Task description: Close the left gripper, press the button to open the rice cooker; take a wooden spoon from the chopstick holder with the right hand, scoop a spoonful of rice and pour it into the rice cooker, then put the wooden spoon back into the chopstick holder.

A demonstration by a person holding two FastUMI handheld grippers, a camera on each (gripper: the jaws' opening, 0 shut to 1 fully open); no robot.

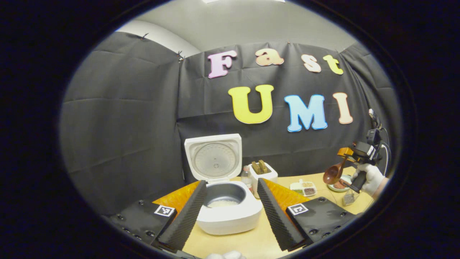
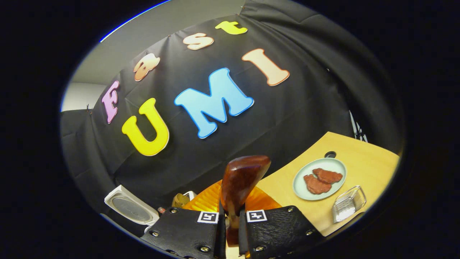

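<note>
In the left gripper view, I am holding the left hand-held gripper (image 1: 230, 205) low over the tabletop (image 1: 251, 244) with its fingers standing wide apart and gripping nothing. Between them the rice cooker (image 1: 230, 212) is sitting with its lid (image 1: 214, 157) standing upright, and the dark inner pot is showing a shallow layer of white rice (image 1: 222, 203) at the bottom. Just behind the cooker's right side a white chopstick holder (image 1: 264, 178) is standing with wooden handles sticking out of it, and a small bottle (image 1: 246, 177) is standing between it and the cooker. Further right a small divided tray (image 1: 303, 187) is holding grains in separate compartments. At the far right a gloved hand (image 1: 370, 178) is carrying the right hand-held gripper (image 1: 346, 156) above the tabletop, with the wooden spoon (image 1: 334, 173) hanging from it, bowl downward, over a pale plate (image 1: 345, 182).

In the right gripper view, the right hand-held gripper (image 2: 231, 221) is pinching the wooden spoon (image 2: 240, 183) by its handle, both fingers pressing on it, and the bowl is pointing up and away. I cannot tell whether anything is lying in the bowl. On the tabletop (image 2: 363, 158) to the right, a pale plate (image 2: 301, 187) is carrying two reddish-brown pieces (image 2: 321, 180), and a small clear dish (image 2: 348, 207) is sitting just beside it. At lower left the cooker's open lid (image 2: 131, 208) is peeking in.
</note>
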